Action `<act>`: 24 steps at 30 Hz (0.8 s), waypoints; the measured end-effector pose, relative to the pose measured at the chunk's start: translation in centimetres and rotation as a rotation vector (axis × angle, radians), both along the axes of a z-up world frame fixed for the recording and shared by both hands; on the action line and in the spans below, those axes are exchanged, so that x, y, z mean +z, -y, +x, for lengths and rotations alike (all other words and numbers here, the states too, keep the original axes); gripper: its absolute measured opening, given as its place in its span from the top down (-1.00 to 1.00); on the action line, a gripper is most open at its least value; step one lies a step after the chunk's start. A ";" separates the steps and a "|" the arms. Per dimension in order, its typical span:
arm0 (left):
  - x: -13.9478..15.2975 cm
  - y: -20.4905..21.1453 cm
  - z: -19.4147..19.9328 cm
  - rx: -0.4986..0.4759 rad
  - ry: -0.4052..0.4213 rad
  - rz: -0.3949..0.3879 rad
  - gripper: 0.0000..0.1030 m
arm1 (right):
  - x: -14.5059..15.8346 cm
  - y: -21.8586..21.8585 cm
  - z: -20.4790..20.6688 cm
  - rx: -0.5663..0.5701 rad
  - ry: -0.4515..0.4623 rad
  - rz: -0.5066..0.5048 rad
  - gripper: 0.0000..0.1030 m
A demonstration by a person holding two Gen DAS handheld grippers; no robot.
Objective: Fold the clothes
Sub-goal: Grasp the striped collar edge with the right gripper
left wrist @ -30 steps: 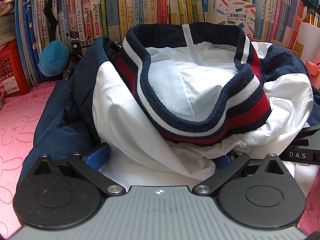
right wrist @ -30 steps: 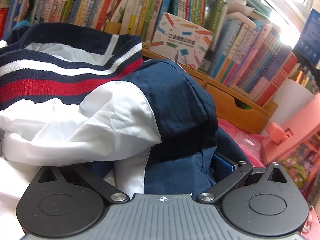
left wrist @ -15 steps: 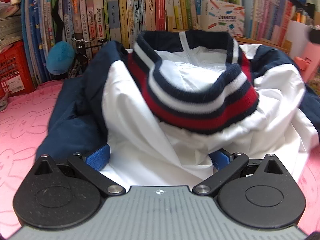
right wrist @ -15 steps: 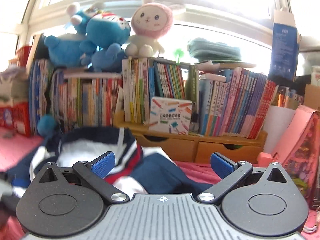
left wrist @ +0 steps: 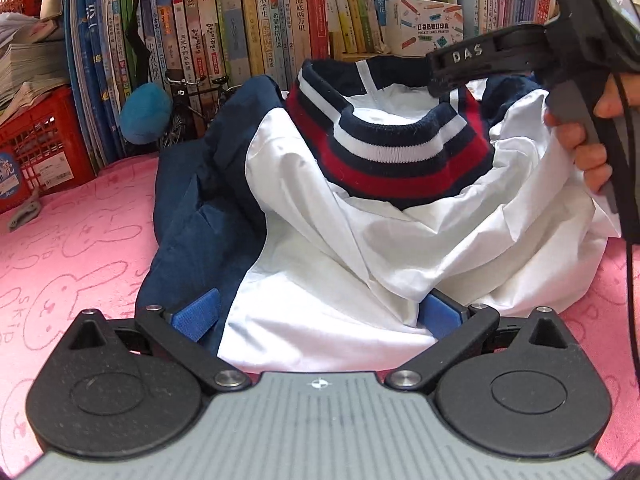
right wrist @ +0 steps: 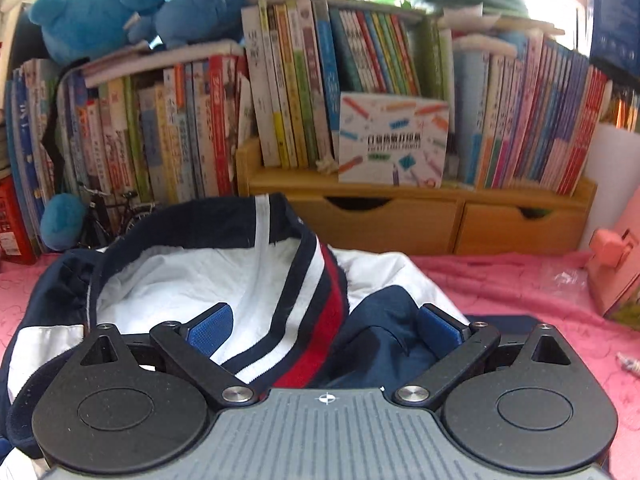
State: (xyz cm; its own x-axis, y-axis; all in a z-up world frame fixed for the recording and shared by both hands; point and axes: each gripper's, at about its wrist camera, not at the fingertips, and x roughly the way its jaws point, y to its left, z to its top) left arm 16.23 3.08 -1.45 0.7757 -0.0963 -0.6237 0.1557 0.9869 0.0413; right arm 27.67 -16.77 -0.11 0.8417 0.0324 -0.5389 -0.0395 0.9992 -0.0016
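A navy and white jacket (left wrist: 352, 248) with a ribbed collar (left wrist: 400, 160) striped red, white and navy lies bunched on the pink cloth (left wrist: 72, 248). My left gripper (left wrist: 320, 312) is open at the near edge of the heap, and white and navy fabric lies loosely between its blue pads (left wrist: 198, 314). In the right wrist view, my right gripper (right wrist: 324, 320) hovers open just above the collar (right wrist: 312, 304) and the navy sleeve (right wrist: 384, 320). A hand (left wrist: 580, 136) holds that gripper at the upper right of the left wrist view.
Rows of books (right wrist: 360, 80) stand behind the jacket on a wooden drawer unit (right wrist: 420, 220). A red crate (left wrist: 36, 144) and a blue plush ball (left wrist: 146, 112) sit at the left. A pink box (right wrist: 616, 272) stands at the right.
My right gripper came up out of the fabric, letting go, then dropped back over the collar. My left gripper drew back a little, so more of the jacket shows.
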 end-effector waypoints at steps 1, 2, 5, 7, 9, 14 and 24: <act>-0.1 -0.2 0.0 0.000 -0.005 -0.012 -1.00 | -0.1 0.0 0.2 -0.003 -0.009 0.009 -0.91; -0.2 -0.3 0.0 0.000 -0.010 -0.022 -1.00 | -0.1 0.1 0.4 -0.006 -0.015 0.025 -0.91; -0.2 -0.5 0.0 -0.001 -0.015 -0.031 -1.00 | 0.1 0.0 1.2 -0.022 -0.039 0.047 -0.85; -0.3 -0.5 0.0 -0.001 -0.015 -0.031 -1.00 | -0.3 -0.5 2.6 -0.049 -0.081 -0.017 -0.74; -0.3 -0.5 0.0 -0.001 -0.016 -0.031 -1.00 | -1.1 -0.7 4.3 -0.074 -0.144 -0.059 -0.57; -0.4 -0.4 -0.1 -0.001 -0.016 -0.033 -1.00 | -0.7 1.1 5.9 -0.126 -0.204 0.040 0.13; 0.0 -1.9 -1.7 -0.012 0.001 -0.136 -1.00 | 4.0 7.6 -2.2 -0.152 -0.045 0.128 0.70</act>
